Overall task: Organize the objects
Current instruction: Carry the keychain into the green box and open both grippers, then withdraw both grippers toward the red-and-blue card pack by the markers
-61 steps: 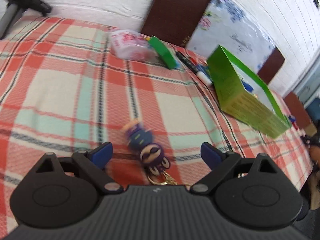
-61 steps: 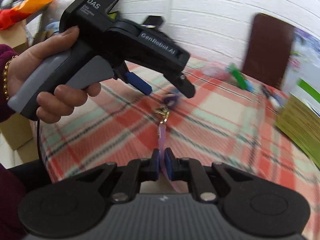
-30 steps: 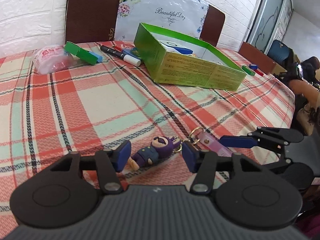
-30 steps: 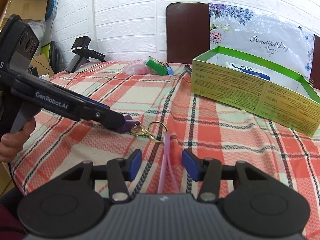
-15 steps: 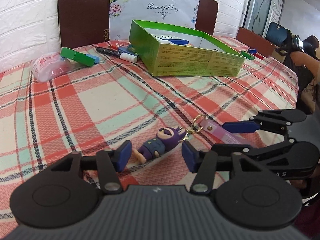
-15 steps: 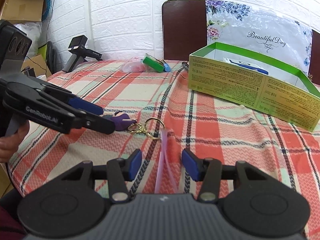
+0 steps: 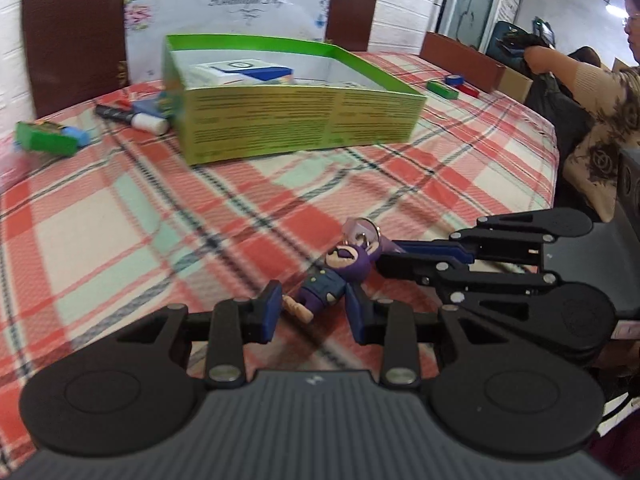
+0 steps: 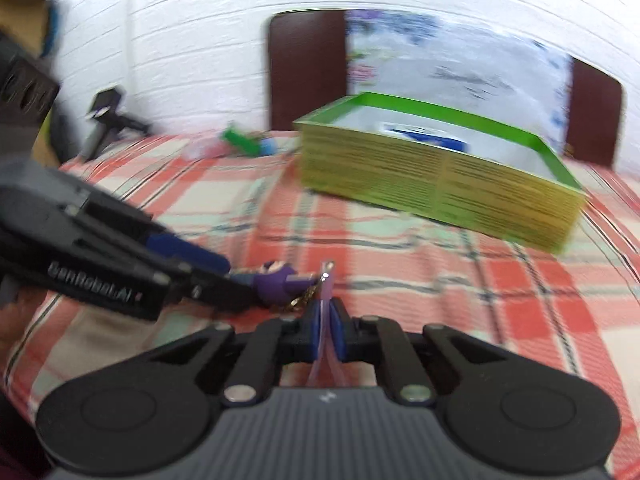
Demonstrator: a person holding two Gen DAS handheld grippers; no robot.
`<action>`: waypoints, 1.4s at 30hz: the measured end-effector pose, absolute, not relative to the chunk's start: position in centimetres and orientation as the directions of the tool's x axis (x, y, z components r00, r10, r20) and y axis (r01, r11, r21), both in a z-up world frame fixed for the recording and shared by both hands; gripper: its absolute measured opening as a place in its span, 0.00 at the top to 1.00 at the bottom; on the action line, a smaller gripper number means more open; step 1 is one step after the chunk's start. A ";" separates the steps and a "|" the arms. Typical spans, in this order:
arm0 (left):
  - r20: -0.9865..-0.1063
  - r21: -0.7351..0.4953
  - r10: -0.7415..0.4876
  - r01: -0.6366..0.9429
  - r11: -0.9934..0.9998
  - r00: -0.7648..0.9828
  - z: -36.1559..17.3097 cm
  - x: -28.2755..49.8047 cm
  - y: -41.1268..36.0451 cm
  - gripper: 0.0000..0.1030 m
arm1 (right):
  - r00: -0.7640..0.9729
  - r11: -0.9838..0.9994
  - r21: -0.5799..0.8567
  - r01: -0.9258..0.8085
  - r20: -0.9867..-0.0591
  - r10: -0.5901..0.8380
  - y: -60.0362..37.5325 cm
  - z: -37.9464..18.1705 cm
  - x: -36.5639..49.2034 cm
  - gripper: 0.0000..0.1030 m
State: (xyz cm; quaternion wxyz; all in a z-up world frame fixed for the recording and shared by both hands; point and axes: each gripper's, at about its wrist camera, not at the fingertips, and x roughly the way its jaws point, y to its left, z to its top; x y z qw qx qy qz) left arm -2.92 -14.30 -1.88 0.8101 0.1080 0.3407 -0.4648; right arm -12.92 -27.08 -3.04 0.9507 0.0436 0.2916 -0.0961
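Both wrist cameras look forward and downward along their tongs, close over the checked surface (image 7: pixel 140 208), sharing the green box (image 7: pixel 296 124) and purple keychain figure (image 8: pixel 276 278).

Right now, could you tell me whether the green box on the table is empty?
No, the green box already holds a white and blue carton, seen over its rim in the left wrist view.

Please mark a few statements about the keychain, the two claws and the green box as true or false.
1. The right claw is clamped on the pink strap. True.
2. The keychain figure lies inside the green box. False: it lies on the plaid tablecloth, in front of the box.
3. The left claw has its pads either side of the figure's legs. True; its jaws have just been closing.
4. The green box is empty. False: a white and blue carton lies in it.
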 end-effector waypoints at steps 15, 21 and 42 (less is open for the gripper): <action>-0.568 -0.138 -0.742 0.848 0.512 0.356 3.4 0.5 -22.6 0.70 | 0.868 0.938 0.084 0.336 -0.414 -0.274 -32.3 0.4 -10.9 0.90; -0.453 -0.113 -0.762 0.818 0.565 0.463 7.7 5.0 -25.8 0.64 | 0.885 0.921 0.044 0.387 -0.297 -0.358 -36.5 4.7 -5.7 0.89; -0.545 -0.213 -0.438 0.387 0.897 0.715 0.1 8.1 -4.2 0.34 | 0.923 0.999 -0.037 0.031 -0.382 -0.043 -23.1 1.8 0.5 0.60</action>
